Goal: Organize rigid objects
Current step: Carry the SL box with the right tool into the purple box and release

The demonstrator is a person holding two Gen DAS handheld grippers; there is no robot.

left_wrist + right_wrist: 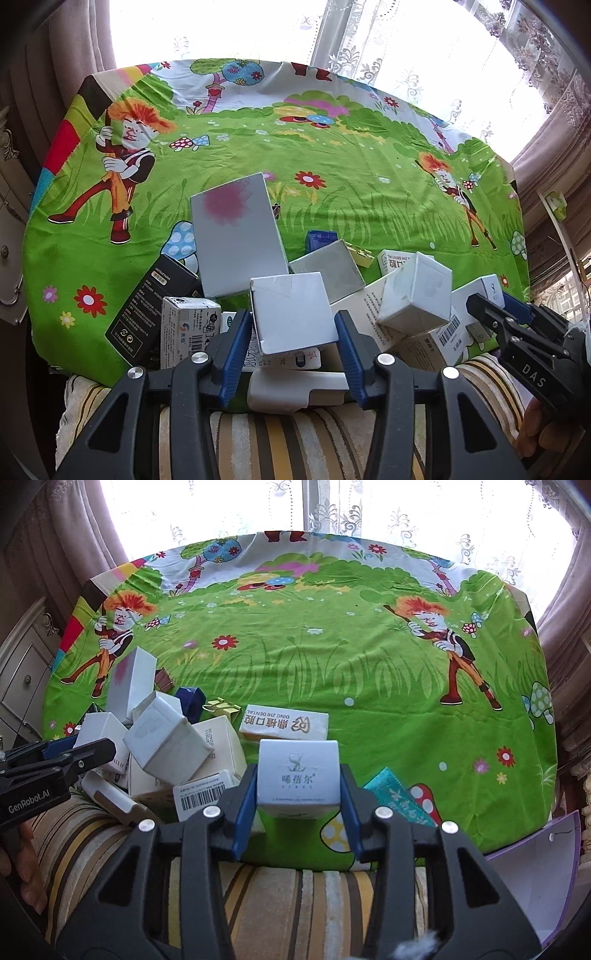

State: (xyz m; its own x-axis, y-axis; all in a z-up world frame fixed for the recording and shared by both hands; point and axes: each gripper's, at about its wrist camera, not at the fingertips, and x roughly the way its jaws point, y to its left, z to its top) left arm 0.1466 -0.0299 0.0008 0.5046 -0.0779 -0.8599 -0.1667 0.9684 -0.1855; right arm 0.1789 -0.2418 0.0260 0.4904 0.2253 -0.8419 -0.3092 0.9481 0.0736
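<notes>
Both grippers work at the near edge of the tabletop, which is covered by a green cartoon-print cloth (295, 657).

**Left gripper** (293, 332): the jaws stand narrow around a plain white carton (291, 314) at the front of the box pile (369, 295). The right pad meets the carton's side; contact on the left pad cannot be confirmed. The carton sits tilted, one corner overhanging the cartons below.

**Right gripper** (298, 797): the jaws are closed on a white cube box with a printed logo (298, 771). Both pads bear on its side faces. The box stands upright just right of the pile, near the dental-brand carton (284, 722).

**Hazards**
- The pile is loosely stacked. Lifting the tilted carton is likely to unseat the leaning cube box (415, 291) and the tall grey box (238, 236) behind it.
- Cartons at the near edge may slide off onto the striped cushion (295, 443).
- Thin cardboard may crush or slip under uneven pad pressure.
- The grippers sit close together; a sideways move by either risks collision.
</notes>
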